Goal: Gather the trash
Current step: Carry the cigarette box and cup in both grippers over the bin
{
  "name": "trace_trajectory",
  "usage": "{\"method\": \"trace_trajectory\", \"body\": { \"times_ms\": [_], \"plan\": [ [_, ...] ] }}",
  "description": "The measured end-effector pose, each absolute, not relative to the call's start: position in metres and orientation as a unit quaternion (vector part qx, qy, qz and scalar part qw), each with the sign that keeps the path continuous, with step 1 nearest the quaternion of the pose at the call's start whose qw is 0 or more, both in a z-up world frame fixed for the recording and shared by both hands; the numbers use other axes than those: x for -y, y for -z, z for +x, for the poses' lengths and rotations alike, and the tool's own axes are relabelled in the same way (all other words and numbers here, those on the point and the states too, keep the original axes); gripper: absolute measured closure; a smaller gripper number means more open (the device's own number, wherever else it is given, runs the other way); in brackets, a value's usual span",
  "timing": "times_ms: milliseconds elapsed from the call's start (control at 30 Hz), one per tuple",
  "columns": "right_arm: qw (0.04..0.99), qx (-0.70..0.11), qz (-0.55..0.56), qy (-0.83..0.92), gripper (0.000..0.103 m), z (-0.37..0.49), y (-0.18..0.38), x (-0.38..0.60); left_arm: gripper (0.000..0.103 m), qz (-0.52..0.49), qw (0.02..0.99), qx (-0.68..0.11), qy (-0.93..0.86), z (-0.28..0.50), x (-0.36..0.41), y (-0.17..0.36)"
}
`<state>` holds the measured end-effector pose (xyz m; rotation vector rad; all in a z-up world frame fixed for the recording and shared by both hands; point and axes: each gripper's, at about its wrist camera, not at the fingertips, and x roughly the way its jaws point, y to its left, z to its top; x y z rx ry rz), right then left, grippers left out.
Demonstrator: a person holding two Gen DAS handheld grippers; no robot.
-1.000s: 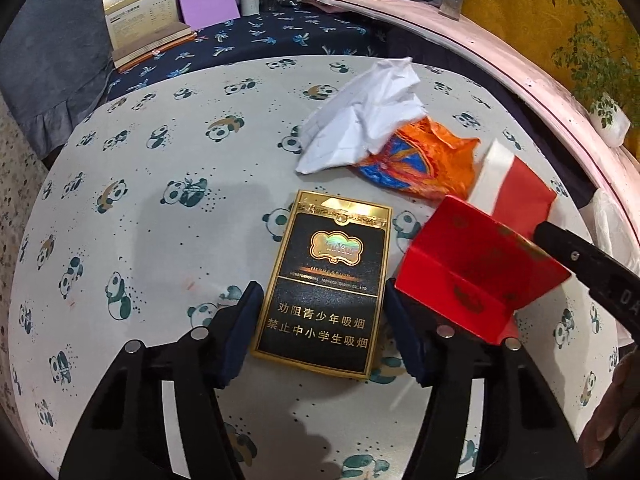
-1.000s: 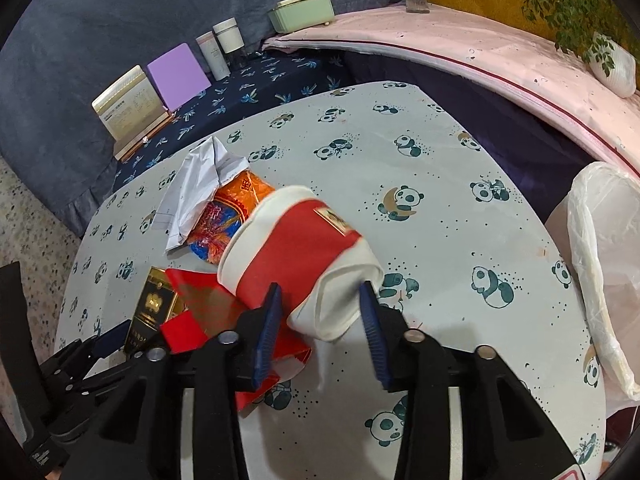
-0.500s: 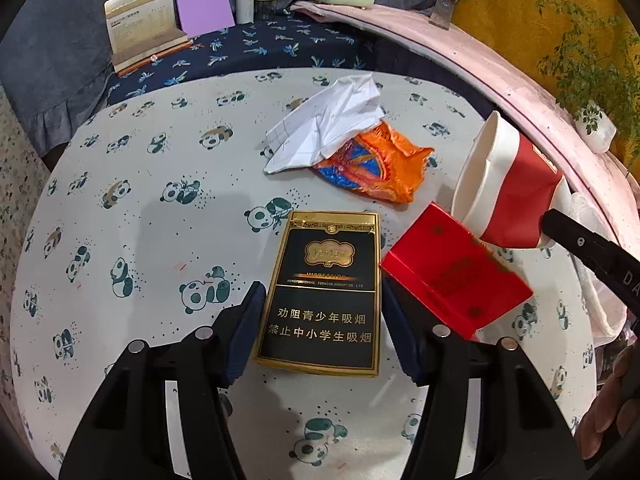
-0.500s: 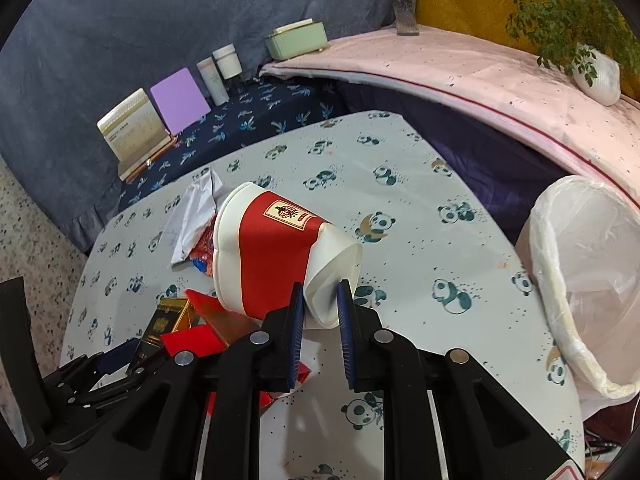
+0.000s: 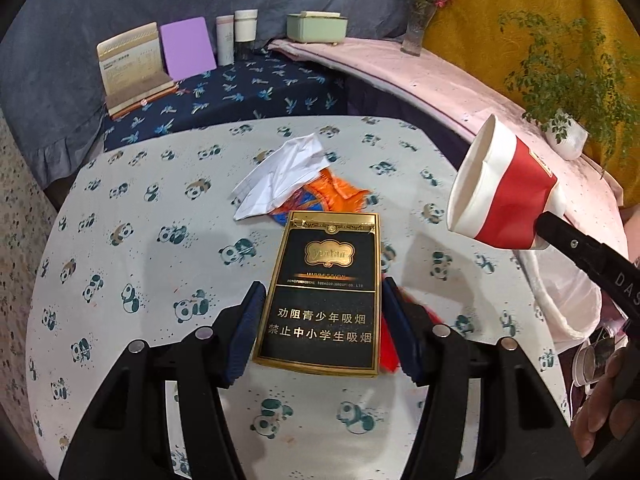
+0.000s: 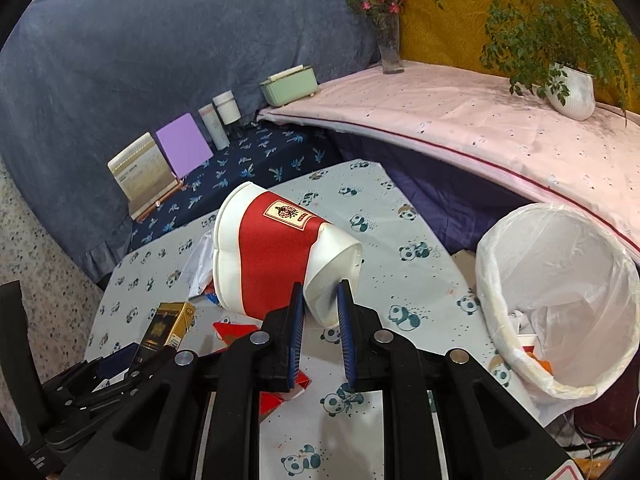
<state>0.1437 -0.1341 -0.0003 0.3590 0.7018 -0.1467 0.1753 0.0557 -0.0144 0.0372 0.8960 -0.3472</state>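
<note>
The left gripper (image 5: 322,320) holds the black and gold cigarette box (image 5: 322,292) between its blue pads, jaws closed on both long sides, and the box is lifted above the panda tablecloth (image 5: 140,220). A red paper piece (image 5: 390,344) lies under the box at 3 o'clock. The right gripper (image 6: 320,316) pinches the crushed base of the red and white paper cup (image 6: 272,256), jaws almost together; the cup is in the air, mouth toward 10 o'clock. The white-lined trash bin (image 6: 560,300) stands at 3 o'clock of it, beside the table. Farther, at 12 o'clock on the cloth, crumpled white paper (image 5: 280,180) covers partly an orange wrapper (image 5: 336,192).
</note>
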Motion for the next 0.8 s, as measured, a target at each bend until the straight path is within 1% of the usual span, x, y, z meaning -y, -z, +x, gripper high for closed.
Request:
{"method": "trace_trajectory", "body": {
  "times_ms": [367, 800],
  "plan": [
    [0.926, -0.312, 0.192, 0.092, 0.087, 0.106, -0.016, 0.17, 0.047, 0.045, 0.889, -0.406, 0.206, 0.146, -0.003, -0.01],
    [0.919, -0.288, 0.224, 0.147, 0.087, 0.053, -0.016, 0.232, 0.047, 0.087, 0.875, -0.393, 0.268, 0.113, 0.077, -0.018]
  ]
}}
